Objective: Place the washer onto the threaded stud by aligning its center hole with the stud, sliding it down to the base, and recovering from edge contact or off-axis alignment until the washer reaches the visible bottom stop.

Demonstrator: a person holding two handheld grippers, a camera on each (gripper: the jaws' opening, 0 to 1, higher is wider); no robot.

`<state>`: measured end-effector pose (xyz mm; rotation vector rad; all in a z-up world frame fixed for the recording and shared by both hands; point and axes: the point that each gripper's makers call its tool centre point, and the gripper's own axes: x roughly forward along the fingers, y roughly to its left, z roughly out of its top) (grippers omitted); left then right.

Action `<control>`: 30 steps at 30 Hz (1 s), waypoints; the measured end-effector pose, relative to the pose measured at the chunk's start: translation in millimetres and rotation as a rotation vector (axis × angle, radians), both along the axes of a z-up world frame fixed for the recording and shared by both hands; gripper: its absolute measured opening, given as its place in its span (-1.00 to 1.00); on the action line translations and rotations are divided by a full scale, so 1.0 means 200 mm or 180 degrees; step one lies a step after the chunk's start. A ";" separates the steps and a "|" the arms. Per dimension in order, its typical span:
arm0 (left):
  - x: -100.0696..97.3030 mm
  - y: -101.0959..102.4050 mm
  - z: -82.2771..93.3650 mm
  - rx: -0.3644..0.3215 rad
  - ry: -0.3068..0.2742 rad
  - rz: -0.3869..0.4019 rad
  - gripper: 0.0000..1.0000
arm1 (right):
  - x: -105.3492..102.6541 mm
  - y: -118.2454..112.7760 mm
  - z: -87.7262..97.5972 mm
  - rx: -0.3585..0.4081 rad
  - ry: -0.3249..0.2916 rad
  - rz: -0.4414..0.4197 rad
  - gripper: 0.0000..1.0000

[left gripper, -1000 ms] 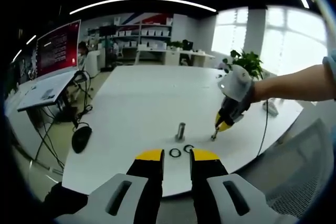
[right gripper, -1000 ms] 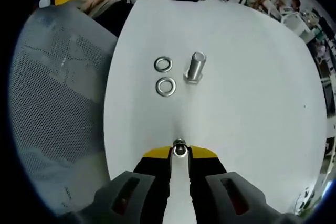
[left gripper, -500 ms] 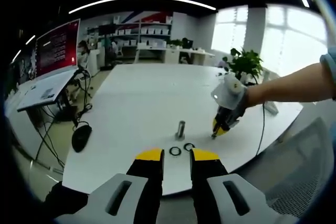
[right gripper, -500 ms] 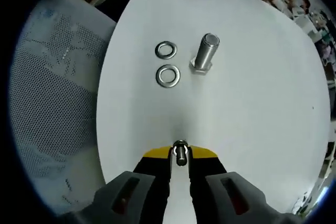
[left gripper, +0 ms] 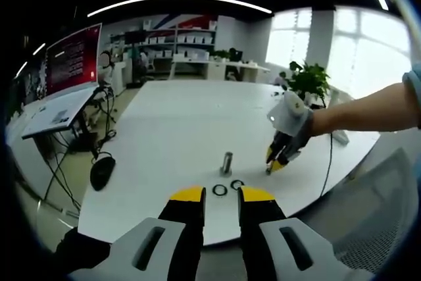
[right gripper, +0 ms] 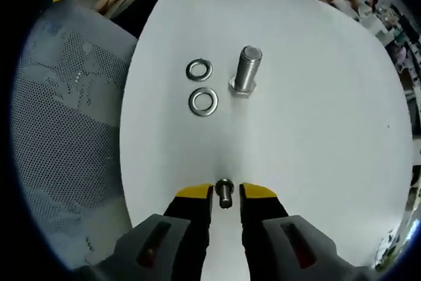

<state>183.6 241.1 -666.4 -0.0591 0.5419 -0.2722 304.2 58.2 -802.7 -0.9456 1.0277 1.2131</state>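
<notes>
from my right gripper (right gripper: pixel 225 193) i look down on the white table (right gripper: pixel 309 116). its yellow-tipped jaws stand slightly apart with a small metal bolt (right gripper: pixel 225 192) upright between them; i cannot tell if the pads actually touch it. the threaded stud (right gripper: pixel 247 70) stands upright on its hex base at about 12 o'clock from my tips, well apart from them. two washers lie flat on the table just beside the stud at its 9 o'clock side: the near washer (right gripper: pixel 203 101) and the far washer (right gripper: pixel 198 69), close together but not touching. neither sits on the stud. a grey mesh chair (right gripper: pixel 66 129) runs along the table edge at 9 o'clock.

from my left gripper (left gripper: pixel 222 195) the jaws are parted with nothing between them, hanging off the near table edge. just past the tips lie the two washers (left gripper: pixel 227 188), with the stud (left gripper: pixel 226 162) behind them at 12 o'clock. at 2 o'clock the right gripper (left gripper: pixel 277 162) points down at the table, a bare forearm (left gripper: pixel 368 106) behind it. a black mouse (left gripper: pixel 102 172) sits at 9 o'clock.
</notes>
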 end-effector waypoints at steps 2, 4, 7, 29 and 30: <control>0.00 0.00 0.00 -0.0005 -0.0015 0.0011 -0.66 | -0.01 -0.01 0.06 0.0104 -0.0052 -0.0084 -0.61; 0.00 0.00 0.01 -0.0011 -0.0025 0.0015 -0.66 | -0.03 0.00 0.11 0.0266 0.0006 -0.0220 -0.61; 0.00 0.00 0.01 -0.0014 -0.0039 0.0007 -0.66 | -0.07 -0.01 0.21 0.0540 0.0062 -0.0363 -0.60; -0.03 0.00 -0.03 -0.0016 0.0171 -0.0002 -0.62 | -0.42 -0.32 0.93 0.2200 -0.0268 -0.1411 -0.57; -0.03 0.00 -0.05 0.0048 0.0212 -0.0035 -0.59 | -0.43 -0.35 0.96 0.2281 -0.0377 -0.1461 -0.57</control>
